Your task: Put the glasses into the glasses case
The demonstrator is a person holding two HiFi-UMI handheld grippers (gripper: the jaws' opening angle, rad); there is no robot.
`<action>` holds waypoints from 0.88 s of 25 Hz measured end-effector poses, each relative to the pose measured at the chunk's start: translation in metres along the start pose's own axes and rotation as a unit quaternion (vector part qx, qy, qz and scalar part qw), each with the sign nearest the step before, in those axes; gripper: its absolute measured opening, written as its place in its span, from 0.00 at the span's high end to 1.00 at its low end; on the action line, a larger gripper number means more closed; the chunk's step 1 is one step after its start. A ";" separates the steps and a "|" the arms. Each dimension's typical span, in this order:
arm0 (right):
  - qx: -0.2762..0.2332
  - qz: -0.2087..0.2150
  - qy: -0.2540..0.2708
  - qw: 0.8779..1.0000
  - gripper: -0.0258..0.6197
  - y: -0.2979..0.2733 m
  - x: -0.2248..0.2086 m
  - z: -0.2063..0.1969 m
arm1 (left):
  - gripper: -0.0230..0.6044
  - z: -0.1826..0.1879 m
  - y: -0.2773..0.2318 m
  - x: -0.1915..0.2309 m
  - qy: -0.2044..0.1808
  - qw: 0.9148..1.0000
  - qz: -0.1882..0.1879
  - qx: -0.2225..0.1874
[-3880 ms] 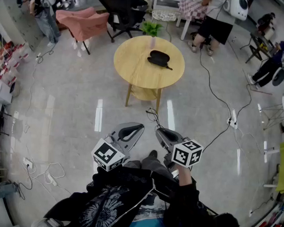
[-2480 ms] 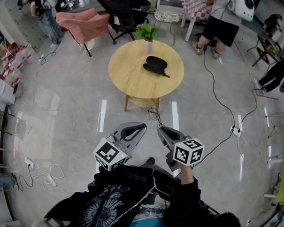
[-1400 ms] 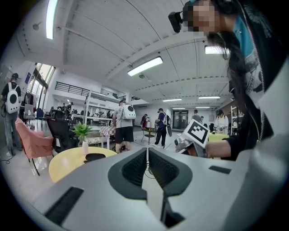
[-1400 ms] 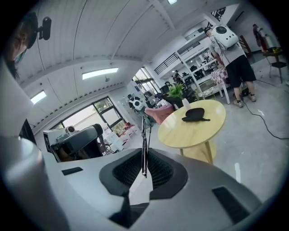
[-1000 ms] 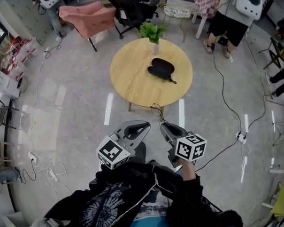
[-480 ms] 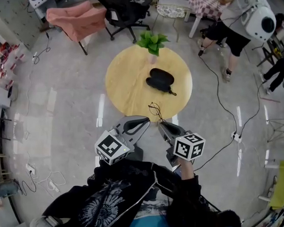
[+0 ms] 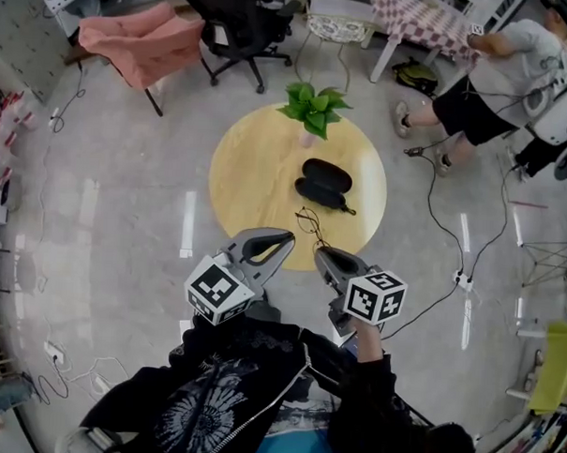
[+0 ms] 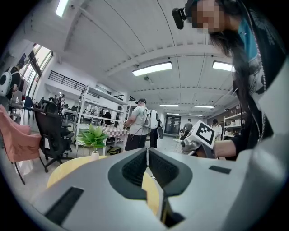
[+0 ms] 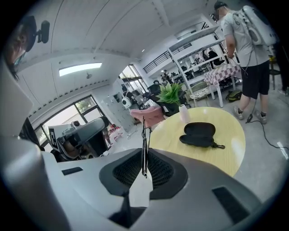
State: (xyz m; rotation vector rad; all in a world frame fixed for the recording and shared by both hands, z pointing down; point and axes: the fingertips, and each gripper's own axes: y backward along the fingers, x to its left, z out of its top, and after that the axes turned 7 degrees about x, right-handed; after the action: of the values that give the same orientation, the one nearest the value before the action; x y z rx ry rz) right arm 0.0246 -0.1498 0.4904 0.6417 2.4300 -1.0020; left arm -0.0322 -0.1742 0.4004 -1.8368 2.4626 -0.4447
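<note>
Glasses [image 9: 143, 144]: thin, apparently dark wire.

Bright, even indoor light throughout. In the left gripper view, ceiling strip lights [image 8: 152, 68] at upper centre are blown to white. In the head view the glossy floor [image 7: 106, 213] carries pale glare streaks either side of the bench [image 7: 258, 163], and shadows are faint. Every view bows at the edges. Both gripper views have black corners, and the left claw [image 8: 147, 150] and right claw [image 9: 144, 151] look soft up close.
</note>
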 end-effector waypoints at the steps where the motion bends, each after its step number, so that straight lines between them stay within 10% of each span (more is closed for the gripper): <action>1: 0.000 -0.003 -0.001 1.000 0.87 -0.004 -0.001 0.004 | 0.93 0.000 0.000 0.005 0.000 1.000 -0.003 0.001; 22: 0.038 -0.009 -0.004 0.999 0.87 -0.039 -0.043 0.034 | 0.93 -0.005 -0.028 0.059 0.037 0.999 0.007 0.014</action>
State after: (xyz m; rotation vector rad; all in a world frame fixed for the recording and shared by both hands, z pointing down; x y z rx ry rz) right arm 0.0445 -0.2098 0.5131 0.6404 2.4055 -1.1074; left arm -0.0250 -0.2358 0.4205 -1.8245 2.5008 -0.5512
